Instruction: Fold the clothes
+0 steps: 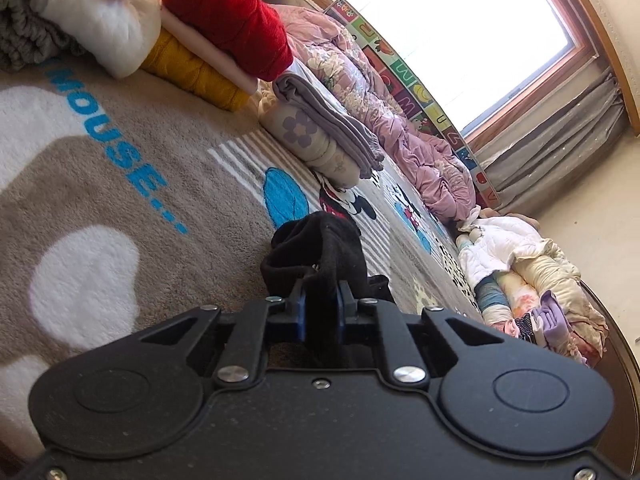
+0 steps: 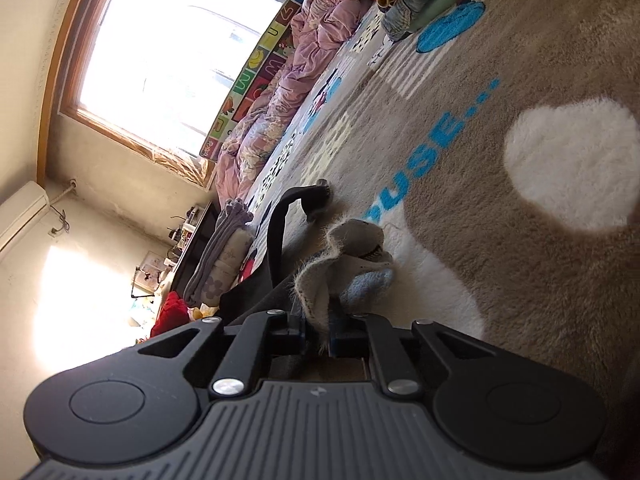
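Between left gripper fingers, black garment

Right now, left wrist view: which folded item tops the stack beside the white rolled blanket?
The fuzzy red knit sweater. It lies on top, over a pale pink folded layer and the mustard yellow knit at the bottom.
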`<state>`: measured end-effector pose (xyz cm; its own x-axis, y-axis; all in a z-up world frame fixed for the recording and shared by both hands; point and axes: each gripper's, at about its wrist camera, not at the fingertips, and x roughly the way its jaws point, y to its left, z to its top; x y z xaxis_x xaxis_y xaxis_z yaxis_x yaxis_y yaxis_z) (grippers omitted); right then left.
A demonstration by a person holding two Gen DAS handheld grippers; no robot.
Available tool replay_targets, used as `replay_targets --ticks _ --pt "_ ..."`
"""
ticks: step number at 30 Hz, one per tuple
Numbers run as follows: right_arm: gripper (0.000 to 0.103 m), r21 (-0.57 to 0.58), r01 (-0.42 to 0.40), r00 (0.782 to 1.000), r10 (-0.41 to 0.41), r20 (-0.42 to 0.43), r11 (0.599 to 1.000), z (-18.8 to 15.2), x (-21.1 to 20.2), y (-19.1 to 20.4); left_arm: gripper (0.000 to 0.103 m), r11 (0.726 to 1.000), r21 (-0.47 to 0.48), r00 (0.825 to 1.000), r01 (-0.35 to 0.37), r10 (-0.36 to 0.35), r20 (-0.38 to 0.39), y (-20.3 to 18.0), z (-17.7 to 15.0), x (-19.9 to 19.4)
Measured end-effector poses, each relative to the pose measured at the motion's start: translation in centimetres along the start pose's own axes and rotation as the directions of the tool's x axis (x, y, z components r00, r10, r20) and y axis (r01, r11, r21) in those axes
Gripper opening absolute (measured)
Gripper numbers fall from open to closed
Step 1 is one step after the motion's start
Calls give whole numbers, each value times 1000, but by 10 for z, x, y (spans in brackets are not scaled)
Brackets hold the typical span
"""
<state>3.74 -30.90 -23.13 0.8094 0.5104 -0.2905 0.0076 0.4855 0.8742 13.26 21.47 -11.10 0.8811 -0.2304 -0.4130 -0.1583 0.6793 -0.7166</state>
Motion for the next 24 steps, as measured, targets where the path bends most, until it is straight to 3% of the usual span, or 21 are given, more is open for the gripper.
replay_targets --ticks 5,14,18,24 --pt "12 78 -5 1000 8 -29 997 -1 -7 -9 11 999 -5 999 -36 35 -22 5 -3 -17" --pt "12 95 86 991 -76 -107 992 -13 -12 -12 11 989 47 987 -138 141 -73 13 -12 -21" --pt "12 96 99 991 -89 -98 990 -15 -17 -11 11 983 78 982 -169 175 -70 12 -16 -16" --pt "11 81 110 994 -108 -33 991 -12 -26 -8 14 982 122 987 -143 151 -59 4 -22 -9"
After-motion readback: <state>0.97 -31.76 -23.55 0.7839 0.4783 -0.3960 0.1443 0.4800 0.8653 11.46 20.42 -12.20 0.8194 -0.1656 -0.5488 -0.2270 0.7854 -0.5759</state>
